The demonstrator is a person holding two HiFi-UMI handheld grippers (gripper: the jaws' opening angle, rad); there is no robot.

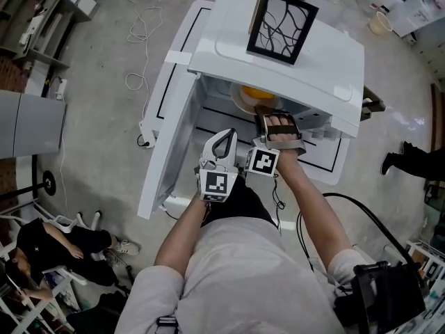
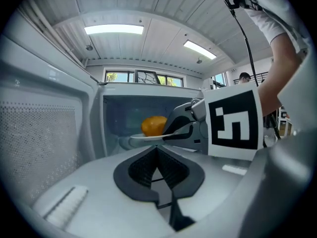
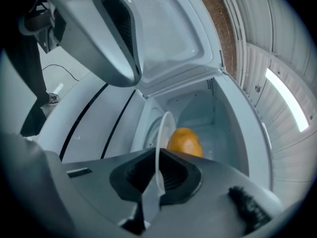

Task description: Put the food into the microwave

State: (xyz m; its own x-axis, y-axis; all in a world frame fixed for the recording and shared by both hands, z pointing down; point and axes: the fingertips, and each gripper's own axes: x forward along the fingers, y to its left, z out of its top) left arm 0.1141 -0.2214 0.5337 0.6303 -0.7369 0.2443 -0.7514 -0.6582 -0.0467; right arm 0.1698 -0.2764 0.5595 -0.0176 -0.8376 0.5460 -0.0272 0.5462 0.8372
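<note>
A white microwave (image 1: 299,54) stands with its door (image 1: 167,145) swung open to the left. My right gripper (image 1: 270,114) is shut on the rim of a white plate (image 3: 167,125) and holds it inside the cavity mouth. On the plate sits an orange round food item (image 3: 184,142), also seen as the orange food (image 2: 154,125) on the plate (image 2: 143,138) in the left gripper view. My left gripper (image 1: 224,138) hovers just left of the right gripper (image 2: 185,123), in front of the opening, shut with nothing in it.
A black picture frame (image 1: 280,25) lies on the microwave's top. White cables (image 1: 139,47) trail on the floor behind the door. A person sits on the floor at the lower left (image 1: 62,245), and someone's shoe (image 1: 389,163) shows at the right.
</note>
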